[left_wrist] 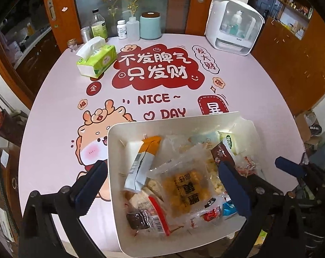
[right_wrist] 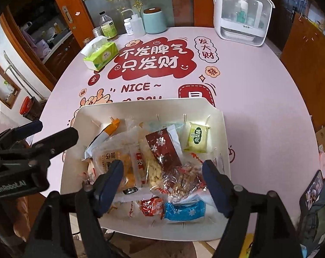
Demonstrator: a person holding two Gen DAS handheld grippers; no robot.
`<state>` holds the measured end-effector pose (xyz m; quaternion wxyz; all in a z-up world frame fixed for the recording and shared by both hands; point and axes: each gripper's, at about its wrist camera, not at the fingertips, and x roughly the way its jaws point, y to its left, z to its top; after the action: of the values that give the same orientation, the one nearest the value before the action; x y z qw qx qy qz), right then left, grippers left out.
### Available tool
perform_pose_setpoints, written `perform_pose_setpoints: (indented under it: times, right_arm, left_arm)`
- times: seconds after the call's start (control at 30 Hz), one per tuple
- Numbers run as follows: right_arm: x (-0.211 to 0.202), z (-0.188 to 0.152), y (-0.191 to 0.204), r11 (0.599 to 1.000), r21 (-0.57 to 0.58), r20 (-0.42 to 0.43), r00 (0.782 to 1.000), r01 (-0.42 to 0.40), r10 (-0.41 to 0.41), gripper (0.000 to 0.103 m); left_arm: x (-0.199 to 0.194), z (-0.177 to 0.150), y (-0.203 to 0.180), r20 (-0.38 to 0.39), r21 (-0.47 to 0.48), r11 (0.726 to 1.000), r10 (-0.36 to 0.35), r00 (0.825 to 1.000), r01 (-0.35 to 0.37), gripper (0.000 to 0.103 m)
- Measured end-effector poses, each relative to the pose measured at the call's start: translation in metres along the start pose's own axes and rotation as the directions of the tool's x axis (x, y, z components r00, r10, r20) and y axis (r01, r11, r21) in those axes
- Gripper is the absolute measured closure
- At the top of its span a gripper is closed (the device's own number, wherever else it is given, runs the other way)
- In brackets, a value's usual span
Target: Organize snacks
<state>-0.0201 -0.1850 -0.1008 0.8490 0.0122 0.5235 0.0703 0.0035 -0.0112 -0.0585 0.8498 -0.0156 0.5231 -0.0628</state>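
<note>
Glossy crinkled plastic snack wrappers (right_wrist: 162, 150) in matt white tray (right_wrist: 205, 107)

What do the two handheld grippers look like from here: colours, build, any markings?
Both are black, angular frames with round bolt heads and dark blue finger pads. The left gripper carries white "GenRobot.AI" lettering on its body, seen from the right wrist. The right gripper looks identical; no lettering on it shows.

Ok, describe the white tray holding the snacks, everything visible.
The white tray is a shallow rectangular bin, matte plastic by the look, with sloped walls and rounded corners. It sits flat on the pink printed tablecloth, its near edge overhanging the table. Wrapped snacks fill it loosely. Both open grippers hover over it.
</note>
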Motion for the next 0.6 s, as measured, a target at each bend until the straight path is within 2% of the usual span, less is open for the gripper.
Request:
perform_pose_setpoints:
  times: [0.4,0.5,0.6]
  right_arm:
    - [0.004,-0.002,-0.001,1.0,0.026,-0.006,1.0,-0.003,0.003,0.026]
    - [0.0,0.002,0.0,0.999,0.034,0.012,1.0,-0.003,0.002,0.026]
    - [-0.007,0.006,0.003,1.0,0.031,0.034,0.999,0.003,-0.004,0.026]
  left_arm:
    - [-0.009,-0.001,0.003,0.011,-0.018,1.0,-0.016,1.0,0.016,0.0]
    - [-0.018,-0.002,0.002,0.029,-0.017,1.0,-0.025,0.999,0.026,0.0]
    - [-0.029,-0.001,0.004,0.057,-0.021,1.0,-0.004,0.998,0.005,0.0]
